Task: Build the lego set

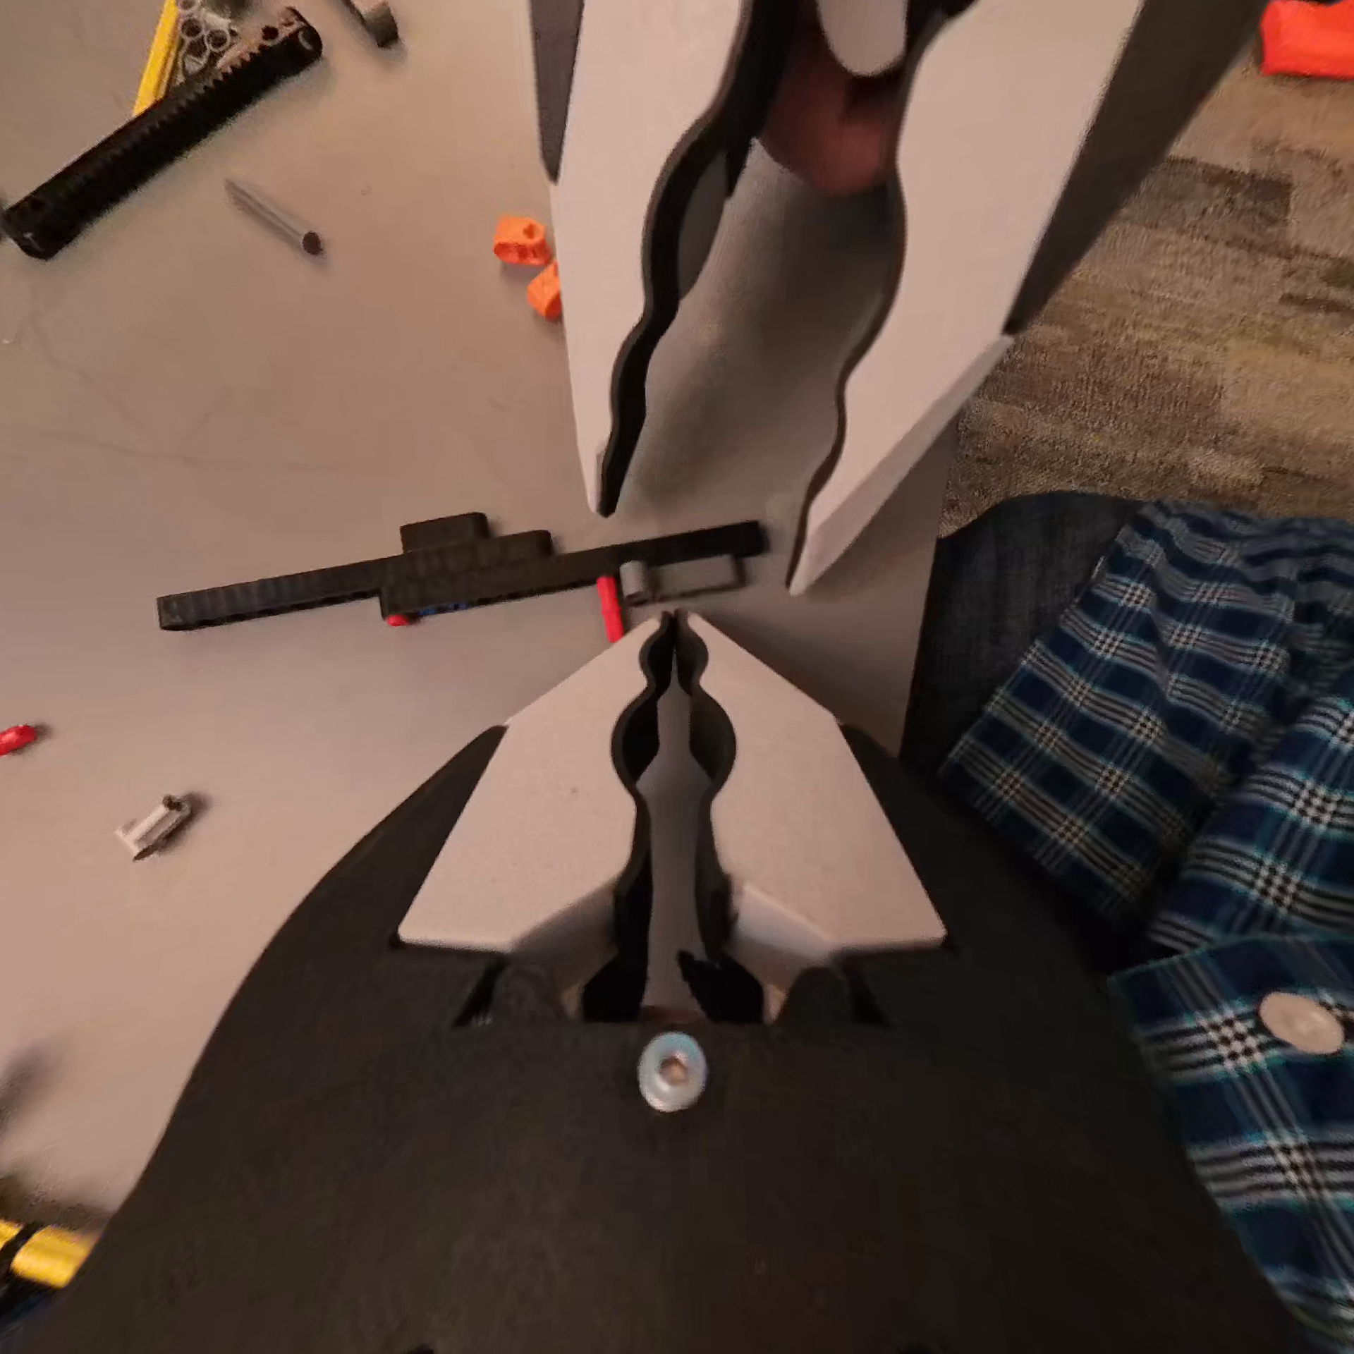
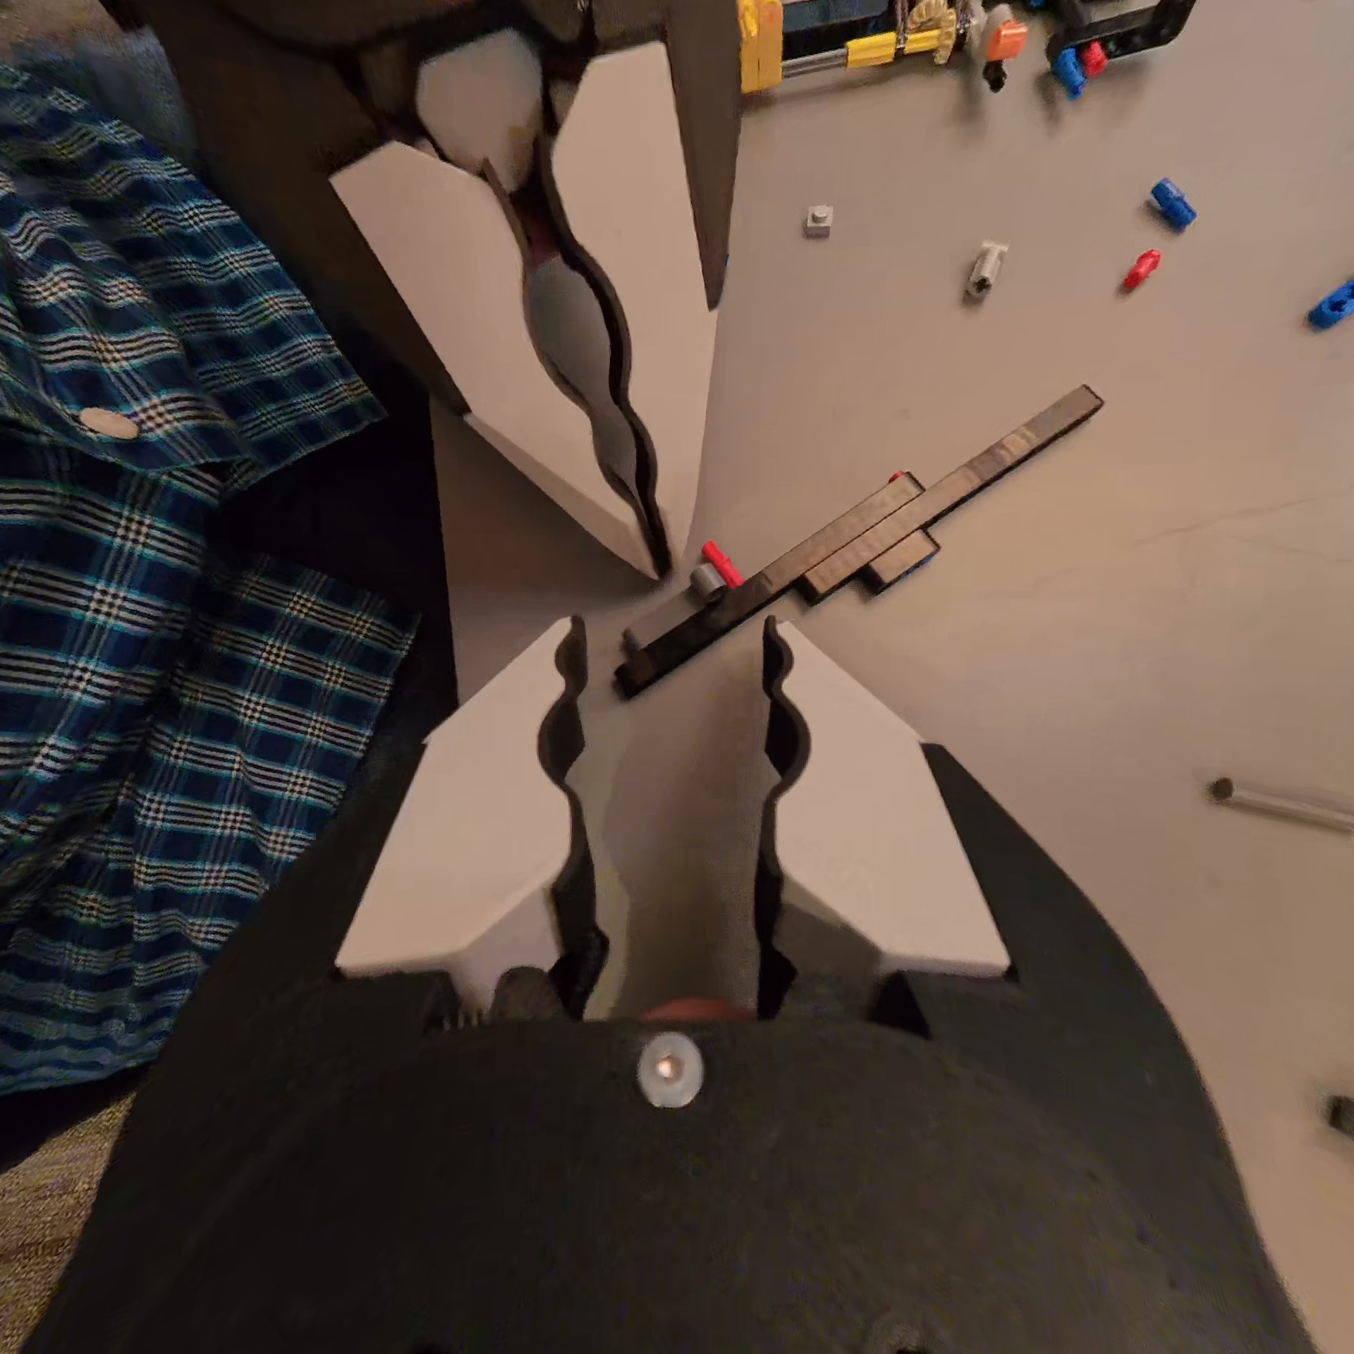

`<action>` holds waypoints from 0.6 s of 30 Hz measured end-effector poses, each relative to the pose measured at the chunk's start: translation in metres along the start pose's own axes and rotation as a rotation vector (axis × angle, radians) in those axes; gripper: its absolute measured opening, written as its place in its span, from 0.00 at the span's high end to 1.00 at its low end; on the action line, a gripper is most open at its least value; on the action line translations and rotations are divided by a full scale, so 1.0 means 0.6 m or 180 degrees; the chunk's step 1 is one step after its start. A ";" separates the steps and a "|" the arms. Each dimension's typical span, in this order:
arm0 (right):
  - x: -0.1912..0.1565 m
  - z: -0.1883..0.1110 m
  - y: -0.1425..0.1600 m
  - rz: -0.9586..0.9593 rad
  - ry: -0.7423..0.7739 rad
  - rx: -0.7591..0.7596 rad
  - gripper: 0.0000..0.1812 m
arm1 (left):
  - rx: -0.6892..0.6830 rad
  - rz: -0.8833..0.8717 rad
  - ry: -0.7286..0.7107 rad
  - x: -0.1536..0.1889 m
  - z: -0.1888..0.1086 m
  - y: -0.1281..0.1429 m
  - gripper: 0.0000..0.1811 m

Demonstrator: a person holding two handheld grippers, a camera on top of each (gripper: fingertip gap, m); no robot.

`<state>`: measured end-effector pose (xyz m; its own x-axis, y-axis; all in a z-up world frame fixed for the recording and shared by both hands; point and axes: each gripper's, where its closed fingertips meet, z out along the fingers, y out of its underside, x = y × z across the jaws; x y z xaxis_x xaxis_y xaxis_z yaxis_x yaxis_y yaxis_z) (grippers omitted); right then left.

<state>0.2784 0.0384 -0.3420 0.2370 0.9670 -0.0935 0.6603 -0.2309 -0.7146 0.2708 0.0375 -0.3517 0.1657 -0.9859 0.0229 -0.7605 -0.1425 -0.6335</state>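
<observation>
Lego beam assembly (image 1: 454, 575), black with a red pin (image 1: 608, 608) and a grey connector (image 1: 637, 579) at one end, lies flat on the grey table (image 1: 293, 410) at the centre of my left wrist view. In the right wrist view the same assembly (image 2: 857, 542) runs diagonally from centre toward the upper right.

My left gripper (image 1: 672, 623) has its fingertips pressed together with nothing between them, just below the red pin. My right gripper (image 2: 674, 645) is spread wide, its tips on either side of the assembly's near end without touching it.

I see no bins or trays; the loose parts sit straight on the table. In the left wrist view a black toothed rack (image 1: 161, 139) lies at the upper left, a grey axle (image 1: 275, 218) beside it, and two orange connectors (image 1: 531, 256) near the top centre. In the right wrist view blue pins (image 2: 1172, 205) and a red pin (image 2: 1141, 269) are scattered at the upper right, with a yellow and black build (image 2: 879, 44) along the top edge. A plaid sleeve (image 2: 183, 513) fills the left of that frame.
</observation>
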 end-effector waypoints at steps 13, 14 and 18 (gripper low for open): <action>0.001 0.006 0.016 -0.0163 0.0122 -0.0193 0.86 | 0.0059 0.0729 -0.0120 -0.052 -0.053 -0.028 0.91; 0.001 0.004 0.018 -0.0226 0.0085 -0.0211 0.86 | -0.0010 0.0908 -0.0129 -0.059 -0.049 -0.028 0.88; 0.006 -0.011 0.032 -0.0559 -0.0063 -0.0342 0.87 | -0.0290 0.1436 0.0006 -0.065 -0.018 -0.016 0.83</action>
<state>0.2966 0.0367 -0.3513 0.0982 0.9951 0.0116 0.7627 -0.0678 -0.6432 0.2647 0.0762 -0.3380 -0.1957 -0.9513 -0.2381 -0.8084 0.2939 -0.5100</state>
